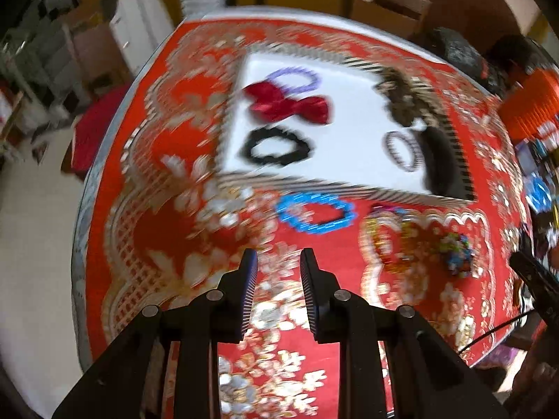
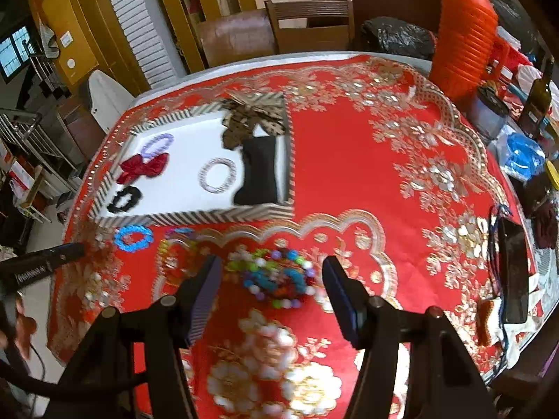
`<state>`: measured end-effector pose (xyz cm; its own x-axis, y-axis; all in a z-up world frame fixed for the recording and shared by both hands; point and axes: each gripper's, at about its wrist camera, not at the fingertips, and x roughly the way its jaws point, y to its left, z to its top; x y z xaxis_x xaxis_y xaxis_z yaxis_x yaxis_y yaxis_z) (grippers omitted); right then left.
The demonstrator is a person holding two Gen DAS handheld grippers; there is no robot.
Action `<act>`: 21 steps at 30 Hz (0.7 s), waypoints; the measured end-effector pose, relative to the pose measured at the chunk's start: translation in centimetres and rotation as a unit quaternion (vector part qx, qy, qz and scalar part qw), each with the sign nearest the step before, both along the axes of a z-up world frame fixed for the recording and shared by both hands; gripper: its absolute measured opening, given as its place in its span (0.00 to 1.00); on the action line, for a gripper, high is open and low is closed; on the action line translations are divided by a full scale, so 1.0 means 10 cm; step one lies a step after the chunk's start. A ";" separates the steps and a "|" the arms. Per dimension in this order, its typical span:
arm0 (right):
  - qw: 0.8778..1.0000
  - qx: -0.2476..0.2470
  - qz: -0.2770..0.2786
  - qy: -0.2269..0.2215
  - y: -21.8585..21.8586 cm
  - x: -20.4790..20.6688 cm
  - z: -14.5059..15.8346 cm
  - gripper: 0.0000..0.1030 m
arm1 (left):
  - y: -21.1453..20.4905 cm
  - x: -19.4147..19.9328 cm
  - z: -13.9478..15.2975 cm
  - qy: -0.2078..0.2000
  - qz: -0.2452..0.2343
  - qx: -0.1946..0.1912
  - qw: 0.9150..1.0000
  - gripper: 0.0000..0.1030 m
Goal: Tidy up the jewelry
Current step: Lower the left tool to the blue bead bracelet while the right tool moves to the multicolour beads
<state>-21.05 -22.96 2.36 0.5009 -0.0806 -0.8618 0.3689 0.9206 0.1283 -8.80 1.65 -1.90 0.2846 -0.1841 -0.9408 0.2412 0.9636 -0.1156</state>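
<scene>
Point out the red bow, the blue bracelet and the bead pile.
red bow (image 2: 144, 167), right wrist view, center knot.
blue bracelet (image 1: 316, 212), left wrist view, upper band.
bead pile (image 2: 276, 277), right wrist view, middle.

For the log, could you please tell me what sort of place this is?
Most likely a home dining room: a round table under a red floral tablecloth, a wooden chair behind it, and an orange jug with a bottle at the table's edge.

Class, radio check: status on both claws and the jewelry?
Left claw open, empty. Right claw open, around multicoloured bead bracelets. Blue beaded bracelet outside white striped-rim tray. Nothing blocking.
</scene>
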 end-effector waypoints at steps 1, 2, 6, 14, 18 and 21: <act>1.000 0.003 -0.002 0.005 -0.05 -0.04 -0.04 0.61 | 0.06 0.01 -0.04 0.005 0.008 0.001 1.000 0.11; 1.000 0.007 -0.004 0.008 -0.08 -0.06 -0.07 0.61 | 0.14 0.02 -0.09 0.010 0.019 0.002 1.000 0.11; 0.999 0.019 -0.009 0.026 -0.19 -0.16 -0.22 0.61 | 0.33 0.07 -0.21 0.029 0.047 -0.001 0.998 0.11; 0.998 0.050 0.020 0.030 -0.18 -0.07 -0.38 0.40 | 0.35 0.13 -0.29 0.046 0.062 -0.005 0.997 0.11; 0.998 0.039 0.050 0.028 -0.07 0.08 -0.38 0.40 | 0.27 0.14 -0.29 0.048 0.059 -0.007 0.997 0.11; 0.998 0.038 0.047 0.033 -0.10 0.15 -0.44 0.40 | 0.24 0.17 -0.29 0.048 0.057 -0.011 0.997 0.11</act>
